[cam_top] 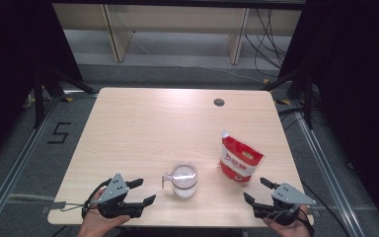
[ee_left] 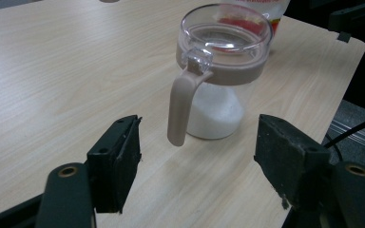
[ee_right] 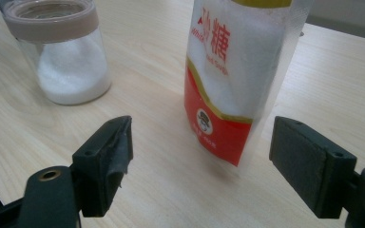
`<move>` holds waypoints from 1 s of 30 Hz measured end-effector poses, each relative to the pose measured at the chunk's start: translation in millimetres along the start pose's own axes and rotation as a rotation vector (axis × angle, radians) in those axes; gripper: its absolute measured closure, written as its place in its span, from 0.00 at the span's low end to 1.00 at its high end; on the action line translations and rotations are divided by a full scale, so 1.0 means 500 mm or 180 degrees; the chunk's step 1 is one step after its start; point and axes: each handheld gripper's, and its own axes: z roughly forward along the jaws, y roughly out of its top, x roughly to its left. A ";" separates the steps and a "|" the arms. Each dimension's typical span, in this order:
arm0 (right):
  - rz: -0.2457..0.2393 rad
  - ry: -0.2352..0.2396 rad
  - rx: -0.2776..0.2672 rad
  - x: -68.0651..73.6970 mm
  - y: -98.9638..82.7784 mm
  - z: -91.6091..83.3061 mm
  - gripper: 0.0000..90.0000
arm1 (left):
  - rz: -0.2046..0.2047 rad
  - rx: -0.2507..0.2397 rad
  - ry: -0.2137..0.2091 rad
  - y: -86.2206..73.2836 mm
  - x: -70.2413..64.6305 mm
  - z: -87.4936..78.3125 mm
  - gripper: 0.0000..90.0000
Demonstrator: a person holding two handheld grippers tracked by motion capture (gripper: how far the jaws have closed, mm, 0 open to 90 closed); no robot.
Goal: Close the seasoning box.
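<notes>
1. Since both grippers, left gripper [cam_top: 148,191] and right gripper [cam_top: 257,190], stand w/ jaws apart and empty, nothing's held.
2. Sugar jar [cam_top: 184,179], lower centre: prob. rigid, slick, breakable; take by handle [ee_left: 182,105].
3. Sugar pouch [cam_top: 239,160], lower right: soft, floppy; pinch near spout [cam_top: 224,133].

My bench [cam_top: 143,128]: pale wood-grain top, rounded corners, one dark round cable hole [cam_top: 219,102] near its far edge. On it: a clear glass jar with taupe lid and handle [cam_top: 183,178], holding white granules; just right, a red-and-white sugar pouch [cam_top: 239,160], upright.
</notes>
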 end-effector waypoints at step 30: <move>-0.0122 0.0011 0.0014 -0.005 -0.004 0.007 0.22 | 0.0018 0.0284 0.0047 -0.065 -0.005 -0.022 0.19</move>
